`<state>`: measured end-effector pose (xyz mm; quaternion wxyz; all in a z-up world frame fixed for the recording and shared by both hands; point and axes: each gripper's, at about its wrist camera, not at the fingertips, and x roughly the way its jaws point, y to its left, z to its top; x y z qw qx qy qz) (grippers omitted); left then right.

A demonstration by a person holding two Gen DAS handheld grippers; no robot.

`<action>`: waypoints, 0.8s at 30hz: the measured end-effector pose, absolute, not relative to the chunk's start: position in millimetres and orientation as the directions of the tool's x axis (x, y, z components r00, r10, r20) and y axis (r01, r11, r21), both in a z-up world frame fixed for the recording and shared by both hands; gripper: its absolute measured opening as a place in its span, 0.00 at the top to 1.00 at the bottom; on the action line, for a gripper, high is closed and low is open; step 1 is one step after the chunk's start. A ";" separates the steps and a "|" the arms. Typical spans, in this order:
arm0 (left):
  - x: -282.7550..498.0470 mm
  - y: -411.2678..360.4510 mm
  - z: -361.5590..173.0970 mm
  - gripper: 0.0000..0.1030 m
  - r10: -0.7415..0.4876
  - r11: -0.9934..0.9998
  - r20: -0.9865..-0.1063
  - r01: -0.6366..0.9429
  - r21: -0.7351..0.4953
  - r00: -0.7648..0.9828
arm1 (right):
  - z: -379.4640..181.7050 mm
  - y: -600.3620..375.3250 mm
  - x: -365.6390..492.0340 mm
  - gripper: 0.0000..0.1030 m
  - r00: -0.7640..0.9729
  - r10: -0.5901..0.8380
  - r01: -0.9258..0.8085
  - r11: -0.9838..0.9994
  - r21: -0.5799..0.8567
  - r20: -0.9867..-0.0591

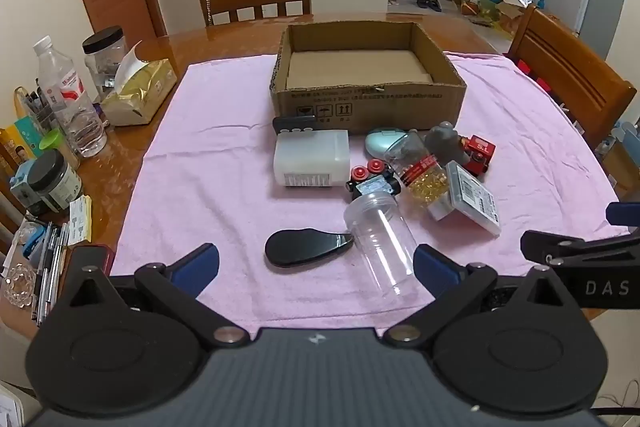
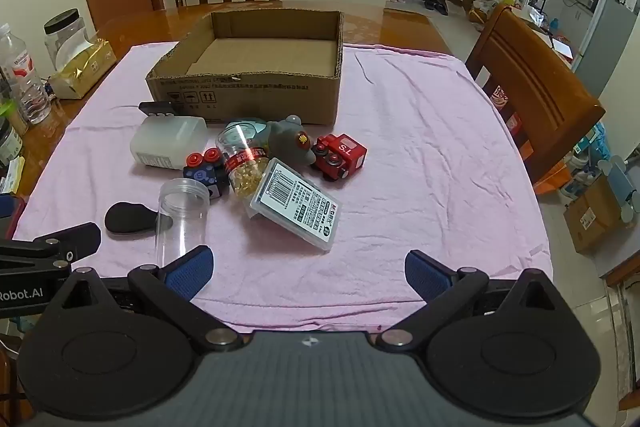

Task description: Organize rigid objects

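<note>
We hold two hand-held grippers low over the near edge of a table (image 1: 132, 163) draped in a pink towel (image 2: 420, 155). The left hand-held gripper (image 1: 316, 265) has its blue pads spread wide and holds nothing; the right hand-held gripper (image 2: 308, 273) is spread the same way, also holding nothing.

An open cardboard box (image 1: 366, 107) sits at the far middle of the towel, nothing visible inside. Between it and us lies a loose cluster: a white plastic bottle (image 1: 310, 159) on its side, a clear jar of yellow capsules (image 2: 244, 163), a grey toy figure (image 2: 290, 139), a red toy vehicle (image 2: 340, 157), a flat clear case with a barcode label (image 2: 296, 205), and a black oval pad (image 1: 306, 247).

Nearest is a clear plastic jar without a lid (image 1: 378, 243), lying on its side. In the left view it sits just ahead of the pads, slightly right of centre, its long axis running away from us with the open mouth toward the box. In the right view it lies off to the left, so we judge the left hand nearer, its pads set to close across the jar's width
</note>
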<state>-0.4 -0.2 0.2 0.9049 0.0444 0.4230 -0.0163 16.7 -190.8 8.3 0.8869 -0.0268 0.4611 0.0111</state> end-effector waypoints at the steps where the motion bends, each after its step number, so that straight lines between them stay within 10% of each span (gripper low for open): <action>1: -0.6 -0.4 0.5 0.01 0.012 0.996 -0.766 0.063 0.068 0.642 | 8.3 -191.3 16.4 0.00 0.573 -0.012 -0.046 0.998 -0.047 -0.820; 24: -3.4 -4.8 8.2 0.01 0.002 0.996 -0.765 0.071 0.062 0.644 | 14.0 -196.9 14.6 0.00 0.583 -0.007 -0.041 0.998 -0.039 -0.812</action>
